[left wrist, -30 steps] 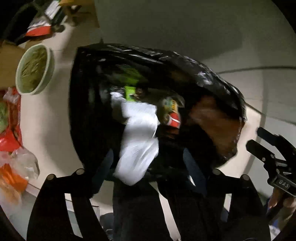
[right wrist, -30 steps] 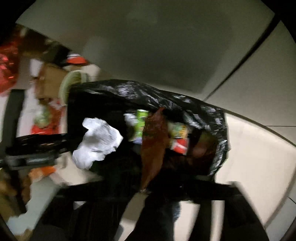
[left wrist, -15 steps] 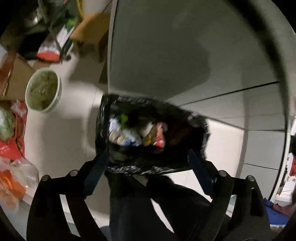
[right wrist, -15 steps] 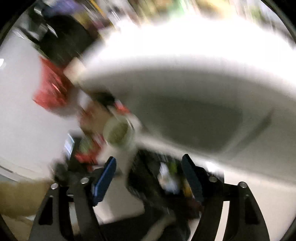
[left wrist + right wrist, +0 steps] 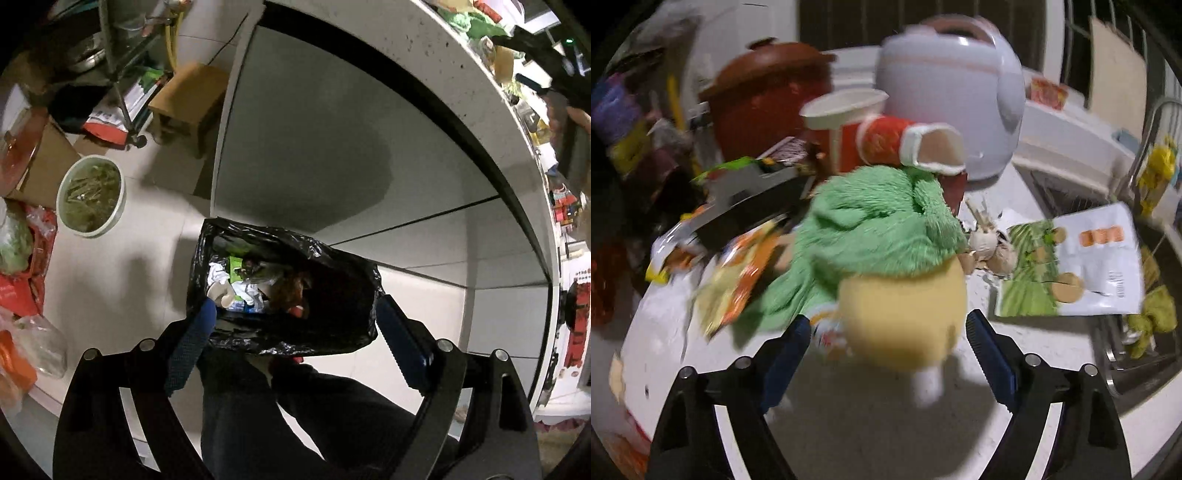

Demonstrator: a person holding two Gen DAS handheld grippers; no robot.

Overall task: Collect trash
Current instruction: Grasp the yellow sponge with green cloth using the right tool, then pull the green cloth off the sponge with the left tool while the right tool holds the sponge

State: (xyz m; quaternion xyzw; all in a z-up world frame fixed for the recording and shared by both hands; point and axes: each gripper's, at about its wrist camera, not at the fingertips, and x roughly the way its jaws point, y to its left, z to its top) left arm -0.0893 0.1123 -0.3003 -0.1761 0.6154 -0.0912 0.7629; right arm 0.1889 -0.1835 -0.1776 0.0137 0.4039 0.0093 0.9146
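In the left wrist view my left gripper (image 5: 295,314) is open and empty, high above a bin lined with a black trash bag (image 5: 332,314) that holds wrappers and tissue (image 5: 240,291). In the right wrist view my right gripper (image 5: 886,328) is open and empty over a white countertop (image 5: 886,424). A blurred yellow object (image 5: 905,314) lies just ahead between the fingers, under a green fluffy cloth (image 5: 871,221). A crushed red paper cup (image 5: 908,144), snack wrappers (image 5: 738,273), garlic skins (image 5: 986,240) and a white-green packet (image 5: 1071,266) lie around.
A brown clay pot (image 5: 768,96) and a white rice cooker (image 5: 953,88) stand at the counter's back; a sink (image 5: 1145,332) is at right. On the floor are a bowl of greens (image 5: 90,195), plastic bags (image 5: 22,280) and a cardboard box (image 5: 188,99).
Both grippers rose from the bin. The right gripper let go of its brown wrapper and swung up to the countertop. The white tissue dropped into the bag.
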